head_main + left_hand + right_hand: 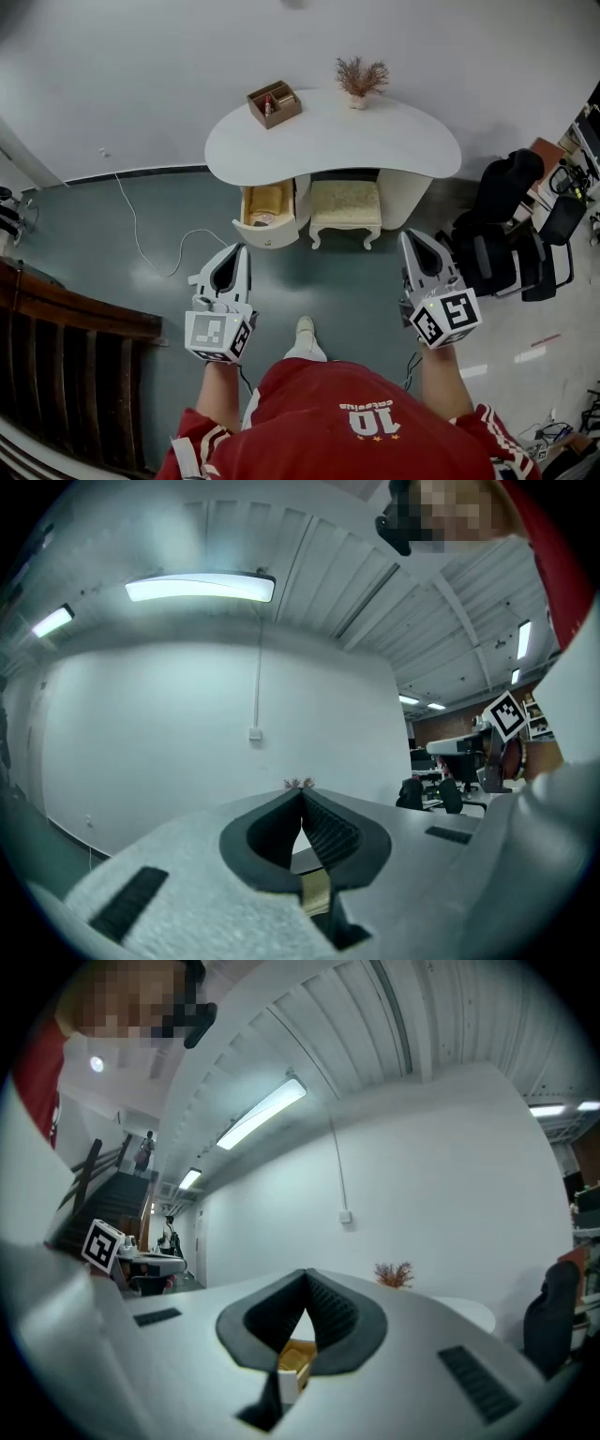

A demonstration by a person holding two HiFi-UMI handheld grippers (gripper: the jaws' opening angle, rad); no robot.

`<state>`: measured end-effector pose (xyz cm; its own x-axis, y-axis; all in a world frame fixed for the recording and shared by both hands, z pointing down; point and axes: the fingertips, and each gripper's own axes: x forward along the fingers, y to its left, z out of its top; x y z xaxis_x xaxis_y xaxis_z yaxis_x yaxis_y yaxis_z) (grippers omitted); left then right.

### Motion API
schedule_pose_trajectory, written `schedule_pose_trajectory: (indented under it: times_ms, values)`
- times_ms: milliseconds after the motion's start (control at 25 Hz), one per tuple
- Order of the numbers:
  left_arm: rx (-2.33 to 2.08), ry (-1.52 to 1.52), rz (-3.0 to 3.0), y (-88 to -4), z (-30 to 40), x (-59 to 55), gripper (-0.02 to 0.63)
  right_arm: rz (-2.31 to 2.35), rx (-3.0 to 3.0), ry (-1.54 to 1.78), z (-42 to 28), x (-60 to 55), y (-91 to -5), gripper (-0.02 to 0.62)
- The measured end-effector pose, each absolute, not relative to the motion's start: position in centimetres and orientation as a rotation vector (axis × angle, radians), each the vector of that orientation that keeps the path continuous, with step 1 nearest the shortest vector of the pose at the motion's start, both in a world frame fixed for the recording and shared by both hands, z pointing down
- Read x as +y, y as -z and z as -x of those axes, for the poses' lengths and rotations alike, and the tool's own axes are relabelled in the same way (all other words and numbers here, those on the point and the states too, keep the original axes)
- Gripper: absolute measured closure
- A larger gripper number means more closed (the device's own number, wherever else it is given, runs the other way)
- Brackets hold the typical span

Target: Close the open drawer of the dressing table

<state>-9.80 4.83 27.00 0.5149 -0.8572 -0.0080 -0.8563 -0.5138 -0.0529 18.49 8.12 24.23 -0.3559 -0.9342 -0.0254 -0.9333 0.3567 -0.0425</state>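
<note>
The white dressing table (333,142) stands against the wall ahead of me. Its left drawer (267,214) is pulled out and shows a yellowish inside. My left gripper (241,248) is held in the air a short way in front of the drawer front, shut and empty. My right gripper (409,235) is off to the right, level with the table's right side, also shut and empty. In the left gripper view the jaws (302,789) meet at their tips. In the right gripper view the jaws (306,1272) meet too, and the drawer (295,1356) shows through the gap behind them.
A cushioned stool (345,208) sits under the table, right of the drawer. On the tabletop are a brown box (274,103) and a dried plant (360,79). Black office chairs (511,234) crowd the right, a dark wooden stair (56,375) the left. A white cable (141,239) lies on the floor.
</note>
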Motion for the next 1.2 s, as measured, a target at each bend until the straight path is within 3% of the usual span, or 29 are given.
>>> schedule_pose_trajectory:
  times_ms: [200, 400, 480, 1200]
  values:
    - [1.546, -0.055, 2.702, -26.8, 11.9, 0.6, 0.611, 1.744, 2.576, -0.023, -16.1, 3.4, -22.9, 0.591]
    - [1.557, -0.097, 2.686, -26.8, 13.6, -3.1, 0.356, 1.721, 2.618, -0.027, -13.9, 0.2, -23.2, 0.591]
    - [1.58, -0.101, 2.679, -27.3, 14.4, -4.3, 0.311, 1.714, 2.629, -0.032, -13.1, -0.7, -23.2, 0.591]
    - [1.641, 0.313, 2.928, -49.0, 15.4, -9.9, 0.291, 1.669, 2.878, 0.068, -5.7, -8.5, -30.9, 0.591]
